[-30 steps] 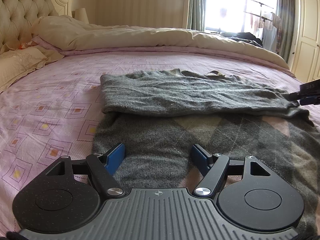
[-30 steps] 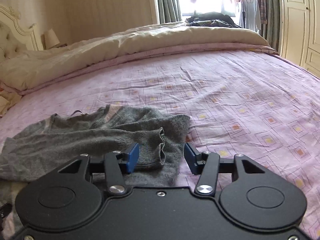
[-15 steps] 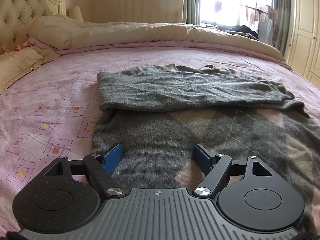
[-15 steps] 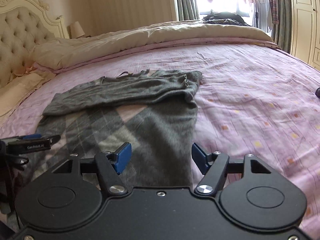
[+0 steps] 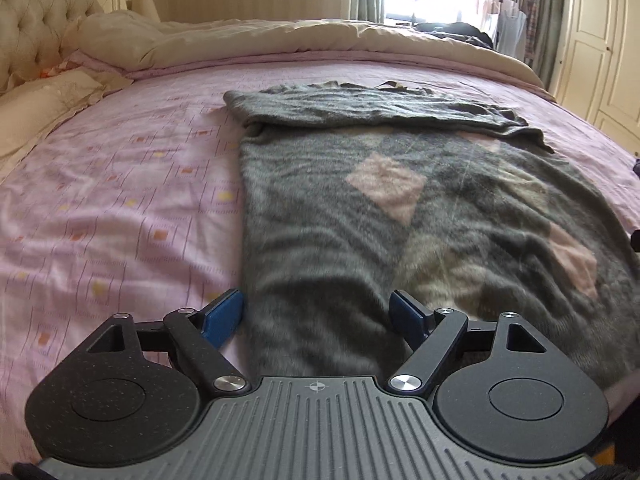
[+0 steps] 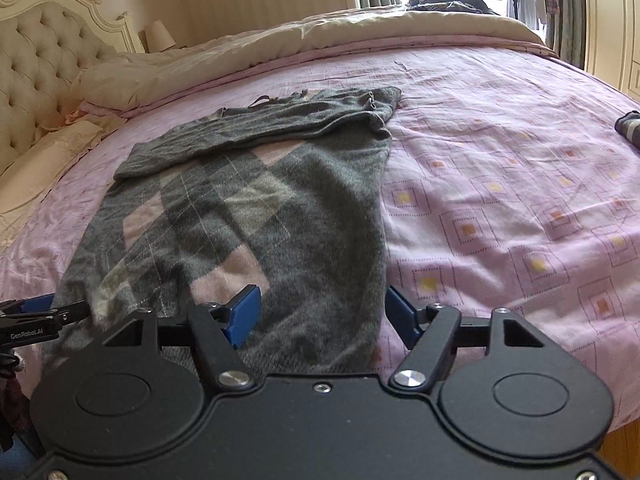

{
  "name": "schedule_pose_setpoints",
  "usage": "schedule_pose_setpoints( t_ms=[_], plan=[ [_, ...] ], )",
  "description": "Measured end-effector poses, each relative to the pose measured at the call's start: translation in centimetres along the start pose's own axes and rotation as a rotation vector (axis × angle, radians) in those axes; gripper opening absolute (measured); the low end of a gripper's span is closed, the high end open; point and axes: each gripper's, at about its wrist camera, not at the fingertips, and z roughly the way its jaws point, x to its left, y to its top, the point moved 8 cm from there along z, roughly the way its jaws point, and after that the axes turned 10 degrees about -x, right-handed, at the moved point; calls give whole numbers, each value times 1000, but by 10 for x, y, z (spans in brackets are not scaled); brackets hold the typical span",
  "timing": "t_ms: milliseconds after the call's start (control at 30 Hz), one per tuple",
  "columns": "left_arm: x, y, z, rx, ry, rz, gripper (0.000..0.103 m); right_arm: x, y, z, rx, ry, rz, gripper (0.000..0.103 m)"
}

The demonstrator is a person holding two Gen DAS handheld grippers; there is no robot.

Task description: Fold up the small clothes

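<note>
A grey argyle sweater [image 5: 400,216] lies flat on the pink bedspread, its sleeves folded across the far end [image 5: 372,108]. It also shows in the right wrist view [image 6: 248,216]. My left gripper [image 5: 318,314] is open and empty, its jaws either side of the sweater's near left hem. My right gripper [image 6: 324,314] is open and empty over the near right hem. The left gripper's tip [image 6: 36,310] shows at the left edge of the right wrist view.
A pink patterned bedspread [image 6: 500,208] covers the bed. A beige duvet [image 5: 320,40] is bunched at the far side, with pillows [image 5: 48,92] and a tufted headboard [image 6: 36,64] at left. A dark object [image 6: 628,128] lies at the right edge. Wardrobe doors [image 5: 592,40] stand right.
Both grippers have pulled back from the folded sleeves to the sweater's near hem. The right gripper left the sleeve cuff. Both stay open.
</note>
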Motion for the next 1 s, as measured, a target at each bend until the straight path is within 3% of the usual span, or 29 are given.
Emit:
schedule_pose_setpoints(
  t_ms=[300, 667, 700, 767, 833, 1000],
  plan=[
    [0, -22, -36, 12, -7, -62, 80, -1, -28, -9, 82, 20, 1, 75],
    [-15, -29, -47, 36, -45, -23, 79, 2, -48, -17, 110, 102, 65, 84],
    [-16, -29, -49, 37, -55, -27, 78, 2, -49, -18, 108, 113, 80, 84],
    [-19, -29, -52, 37, -78, -33, 65, 1, -49, -19, 103, 129, 107, 84],
    [-21, -29, -54, 41, -86, -30, 58, 0, -50, -21, 101, 142, 124, 84],
    [-23, -32, -58, 37, -110, -36, 56, 3, -51, -22, 96, 183, 146, 84]
  ],
)
